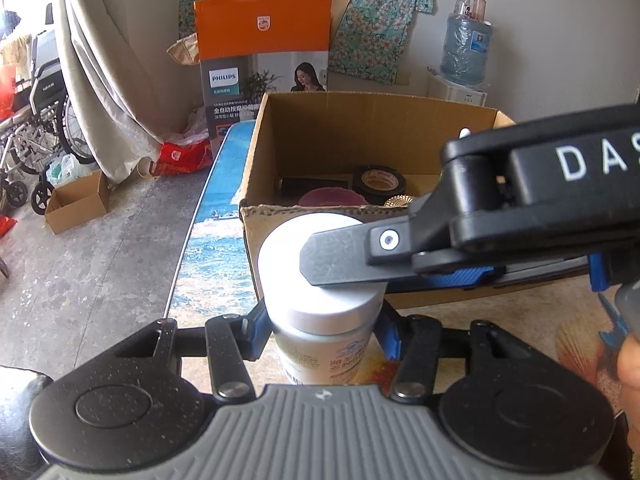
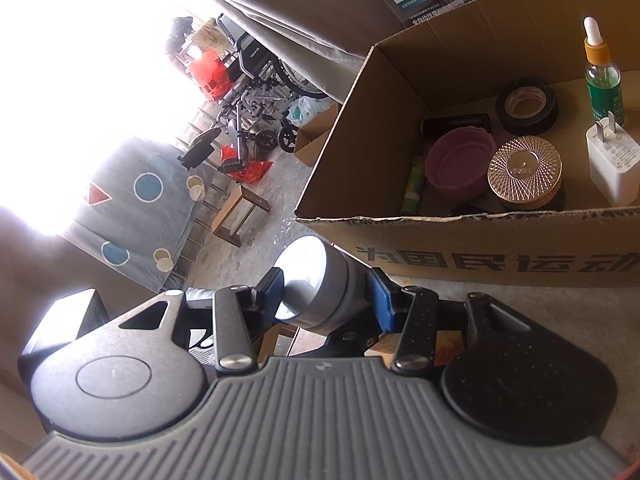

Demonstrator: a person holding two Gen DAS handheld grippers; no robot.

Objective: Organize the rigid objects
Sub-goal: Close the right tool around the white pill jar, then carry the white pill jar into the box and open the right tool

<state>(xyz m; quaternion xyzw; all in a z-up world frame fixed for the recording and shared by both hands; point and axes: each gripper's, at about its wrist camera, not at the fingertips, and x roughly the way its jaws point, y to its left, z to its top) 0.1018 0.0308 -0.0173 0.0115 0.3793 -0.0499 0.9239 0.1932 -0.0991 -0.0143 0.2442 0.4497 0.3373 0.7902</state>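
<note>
Left wrist view: left tongs [image 1: 320, 334] clamp the body of a white-capped jar [image 1: 320, 304] standing upright on the counter [image 1: 520, 320], just in front of an open cardboard box [image 1: 320, 132]; jar label print too blurred to read. Right tongs [image 1: 340, 258] reach in from the right, one finger lying across the cap, arm lettered "DAS" and cut off by the frame edge. Behind the box stands an orange "PHILIPS" carton [image 1: 262, 60]. Right wrist view: right tongs [image 2: 326, 290] grip the jar's white cap [image 2: 316, 280] from both sides. Box [image 2: 500, 256] front carries Chinese characters; inside are a black tape roll [image 2: 526, 106], purple lid [image 2: 460, 162], gold-patterned round tin [image 2: 524, 174], white plug adapter [image 2: 612, 164] and green dropper bottle [image 2: 602, 76].
</note>
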